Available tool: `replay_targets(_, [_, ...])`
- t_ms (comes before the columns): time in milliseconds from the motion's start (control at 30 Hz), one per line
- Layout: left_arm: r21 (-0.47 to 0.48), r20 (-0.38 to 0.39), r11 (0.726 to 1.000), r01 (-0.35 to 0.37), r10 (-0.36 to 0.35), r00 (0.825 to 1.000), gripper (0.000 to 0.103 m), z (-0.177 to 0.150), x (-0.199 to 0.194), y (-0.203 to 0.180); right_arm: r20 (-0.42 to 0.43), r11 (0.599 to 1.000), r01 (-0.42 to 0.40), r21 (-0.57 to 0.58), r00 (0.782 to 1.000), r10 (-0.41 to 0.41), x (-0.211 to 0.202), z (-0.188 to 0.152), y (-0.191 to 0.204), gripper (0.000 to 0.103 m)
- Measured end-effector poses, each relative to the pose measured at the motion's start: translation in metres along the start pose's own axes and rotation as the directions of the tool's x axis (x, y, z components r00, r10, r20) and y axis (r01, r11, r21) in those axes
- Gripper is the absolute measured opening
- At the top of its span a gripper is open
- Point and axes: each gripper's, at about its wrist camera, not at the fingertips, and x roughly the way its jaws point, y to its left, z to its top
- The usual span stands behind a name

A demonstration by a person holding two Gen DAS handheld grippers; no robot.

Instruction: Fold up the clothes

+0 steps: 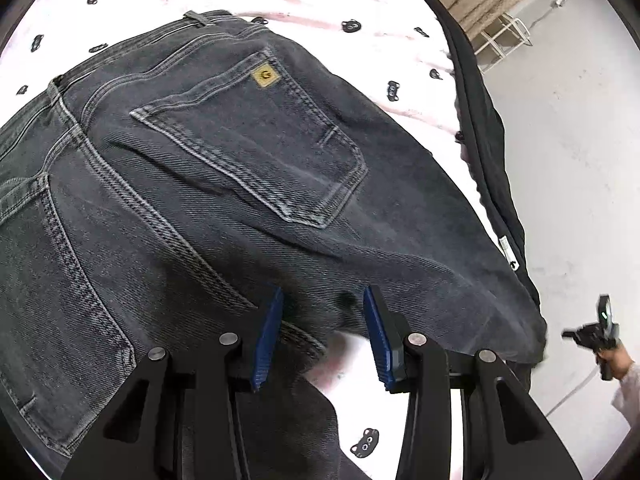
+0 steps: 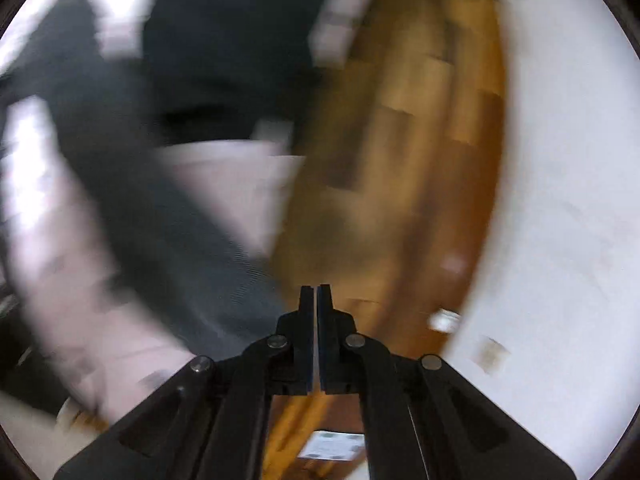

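**Left jaws spread over the jeans crotch, right one off to the side**

The left gripper (image 1: pixel 322 336) has its blue pads (image 1: pixel 267 340) apart, hovering right over the crotch seam of the dark jeans (image 1: pixel 224 184), nothing pinched yet. I'd get both denim layers in before closing, or the top one just slides.

The right gripper (image 2: pixel 316 300) is pressed together on nothing, and its view is too blurred to tell where it points.

The jeans lie seat-up, back pocket (image 1: pixel 256 136) showing, on a white bedsheet (image 1: pixel 360 40) with little cat faces. A black garment (image 1: pixel 480 152) drapes along the right edge. Beyond that there's pale floor (image 1: pixel 568 160) and a white wire rack (image 1: pixel 504 40) far right.
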Motion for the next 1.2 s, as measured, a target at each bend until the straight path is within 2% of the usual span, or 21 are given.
replay_targets(67, [0.015,-0.001,1.0,0.006,-0.006,1.0,0.037,0.0,-0.001,-0.004,0.055,0.993,-0.052,0.107,0.997,0.046,0.005,-0.001,-0.013,0.012])
replay_targets(100, [0.022,-0.002,1.0,0.011,-0.011,1.0,0.037,0.0,-0.001,-0.006,0.085,0.99,-0.054,0.132,0.995,0.043,0.005,-0.005,-0.012,0.021])
replay_targets(167, [0.036,-0.003,0.999,0.017,-0.017,1.0,0.037,0.001,-0.001,-0.009,0.146,0.981,-0.073,0.181,0.988,0.046,0.002,-0.018,-0.006,0.076])
replay_targets(200, [0.041,-0.004,0.999,0.021,-0.02,1.0,0.037,0.0,0.0,-0.01,0.197,0.967,-0.124,0.221,0.977,0.08,-0.002,-0.03,-0.002,0.081])
replay_targets(267, [0.039,-0.004,0.999,0.021,-0.021,1.0,0.037,0.0,0.001,-0.011,0.293,0.898,-0.293,0.329,0.935,0.198,-0.006,-0.061,0.01,0.083])
replay_targets(333, [0.034,-0.003,0.999,0.023,-0.022,1.0,0.037,-0.001,0.001,-0.011,0.389,0.749,-0.478,0.458,0.866,0.314,0.001,-0.105,0.016,0.084])
replay_targets(367, [0.029,-0.005,0.999,0.024,-0.024,1.0,0.037,-0.001,0.001,-0.012,0.428,0.677,-0.533,0.507,0.838,0.338,0.005,-0.124,0.021,0.085])
replay_targets(400, [0.029,-0.005,0.999,0.027,-0.027,1.0,0.037,-0.001,0.001,-0.012,0.471,0.583,-0.593,0.556,0.802,0.367,0.014,-0.145,0.024,0.086])
replay_targets(433, [0.029,-0.006,0.999,0.029,-0.029,1.0,0.037,-0.001,0.001,-0.012,0.518,0.463,-0.652,0.6,0.758,0.396,0.029,-0.167,0.026,0.087])
replay_targets(467, [0.032,-0.007,0.999,0.028,-0.028,1.0,0.037,-0.001,0.001,-0.013,0.553,0.351,-0.688,0.635,0.722,0.415,0.043,-0.188,0.03,0.087])
replay_targets(533, [0.037,-0.009,0.999,0.024,-0.024,1.0,0.037,-0.001,0.002,-0.014,0.6,0.145,-0.711,0.688,0.67,0.438,0.071,-0.225,0.04,0.087])
replay_targets(567, [0.038,-0.01,0.999,0.023,-0.023,1.0,0.037,-0.001,0.002,-0.014,0.615,0.063,-0.706,0.705,0.654,0.44,0.083,-0.241,0.045,0.087])
replay_targets(667, [0.042,-0.013,0.999,0.017,-0.016,1.0,0.037,-0.001,0.003,-0.015,0.638,-0.065,-0.685,0.726,0.634,0.437,0.117,-0.264,0.06,0.087])
replay_targets(733, [0.04,-0.012,0.999,0.015,-0.015,1.0,0.037,-0.002,0.004,-0.015,0.672,-0.141,-0.69,0.71,0.604,0.429,0.135,-0.27,0.068,0.087])
replay_targets(800, [0.04,-0.013,0.999,0.012,-0.011,1.0,0.037,-0.002,0.005,-0.016,0.708,-0.188,-0.709,0.679,0.567,0.42,0.146,-0.266,0.071,0.087])
replay_targets(933, [0.04,-0.012,0.999,0.004,-0.004,1.0,0.037,-0.003,0.006,-0.016,0.774,-0.256,-0.746,0.615,0.511,0.373,0.163,-0.25,0.075,0.088])
replay_targets(1000, [0.038,-0.012,0.999,0.002,-0.002,1.0,0.037,-0.003,0.007,-0.016,0.802,-0.288,-0.756,0.587,0.498,0.33,0.171,-0.244,0.076,0.088])
replay_targets(1033, [0.036,-0.011,0.999,0.002,-0.002,1.0,0.038,-0.003,0.007,-0.016,0.816,-0.3,-0.764,0.572,0.491,0.306,0.176,-0.24,0.076,0.085])
replay_targets(1100, [0.032,-0.009,0.999,0.005,-0.004,1.0,0.038,-0.002,0.006,-0.015,0.819,-0.294,-0.769,0.568,0.493,0.292,0.179,-0.234,0.076,0.045])
replay_targets(1133, [0.029,-0.008,1.0,0.006,-0.006,1.0,0.038,-0.002,0.006,-0.015,0.812,-0.287,-0.764,0.578,0.503,0.295,0.179,-0.233,0.076,0.012])
replay_targets(1200, [0.025,-0.009,1.0,0.01,-0.01,1.0,0.038,-0.002,0.005,-0.015,0.8,-0.262,-0.76,0.594,0.525,0.291,0.175,-0.234,0.075,0.012])
